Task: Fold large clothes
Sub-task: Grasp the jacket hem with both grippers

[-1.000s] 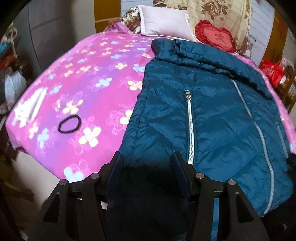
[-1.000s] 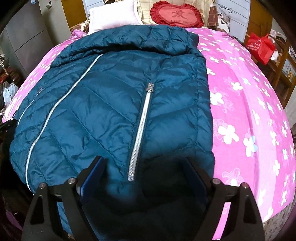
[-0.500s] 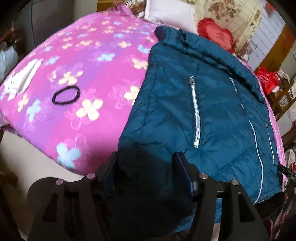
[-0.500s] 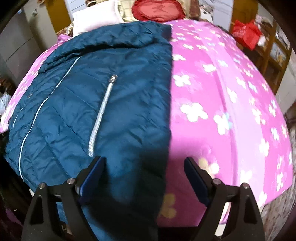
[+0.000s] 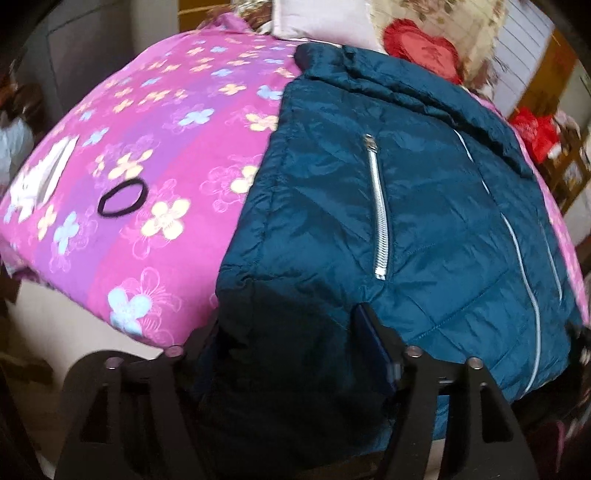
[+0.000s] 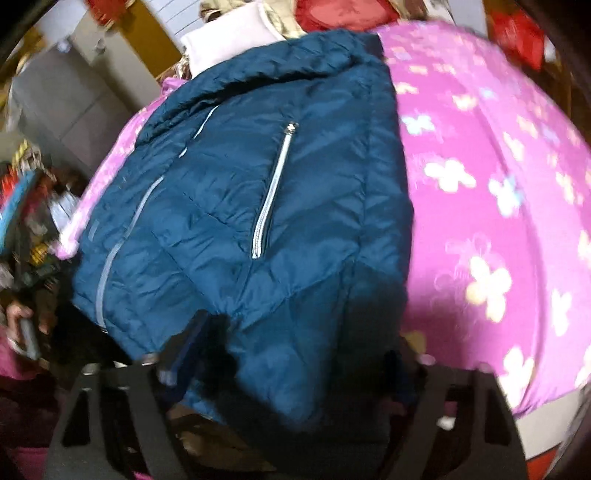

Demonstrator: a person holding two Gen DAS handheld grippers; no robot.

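A dark teal quilted jacket [image 5: 424,206] lies face up on the bed, collar toward the pillows, with silver pocket zips and a pale front zip. It also shows in the right wrist view [image 6: 266,206]. My left gripper [image 5: 291,332] has its fingers wide apart, with the jacket's bottom left corner lying between them. My right gripper [image 6: 295,350] also stands wide, with the bottom right hem draped between its fingers over the bed edge. Neither pair of pads presses the cloth.
The bed has a pink flowered cover [image 5: 155,155] [image 6: 498,184]. A black hair tie [image 5: 123,199] and a white cloth [image 5: 40,177] lie on its left part. Pillows [image 5: 321,18] and a red heart cushion [image 5: 421,48] sit at the head. A red bag [image 5: 535,129] stands beside the bed.
Both grippers have drawn back toward the bed's foot edge and dropped lower. The jacket's bottom hem now hangs over the edge between the fingers. The right view has swung left.
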